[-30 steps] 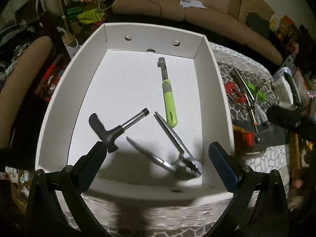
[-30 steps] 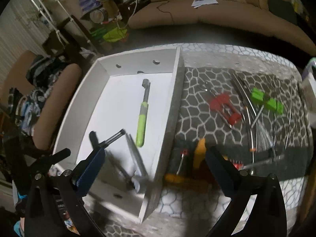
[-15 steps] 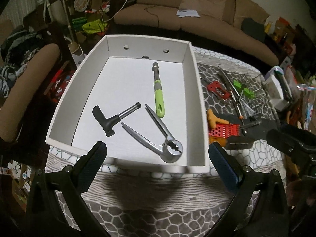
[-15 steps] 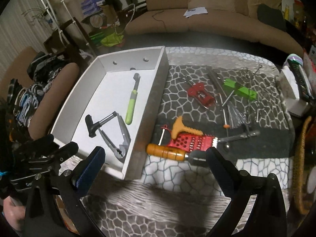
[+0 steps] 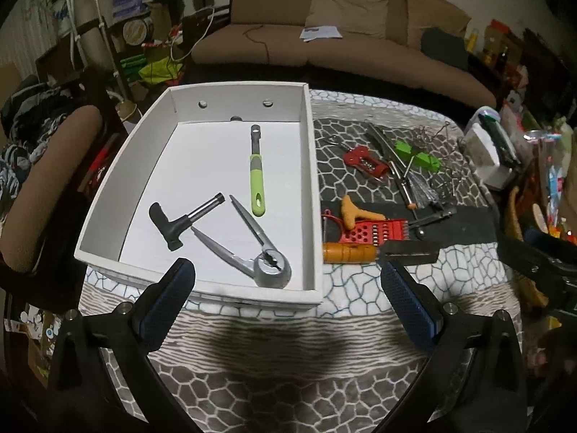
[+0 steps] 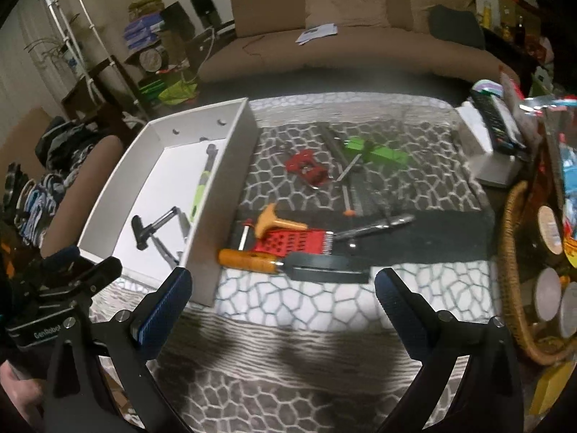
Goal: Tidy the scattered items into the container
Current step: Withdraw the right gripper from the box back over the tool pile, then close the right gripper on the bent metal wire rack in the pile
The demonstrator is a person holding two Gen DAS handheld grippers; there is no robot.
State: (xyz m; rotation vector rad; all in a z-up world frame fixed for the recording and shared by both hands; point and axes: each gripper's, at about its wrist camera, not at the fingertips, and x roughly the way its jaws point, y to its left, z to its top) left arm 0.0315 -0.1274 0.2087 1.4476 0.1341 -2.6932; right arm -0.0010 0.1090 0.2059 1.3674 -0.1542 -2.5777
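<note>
We read only one piece of lettering: pale letters spelling "GenRobot", with the end cut off, on the black body of the left gripper (image 6: 54,310), low at the left edge of the right wrist view. The jar lids, packets and papers around the room carry print too small or blurred to read.

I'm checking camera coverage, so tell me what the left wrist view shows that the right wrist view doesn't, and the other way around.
Only the left wrist view shows the silver nutcracker's head on the white box's floor; in the right view the box wall hides most of it.

Only the right wrist view shows the wicker basket of jars at the table's right edge, and the left gripper from the side.

Both show the white box, the green-handled tool inside it, the wooden-handled scraper and the red grater on the cloth. Each gripper is open and empty.
</note>
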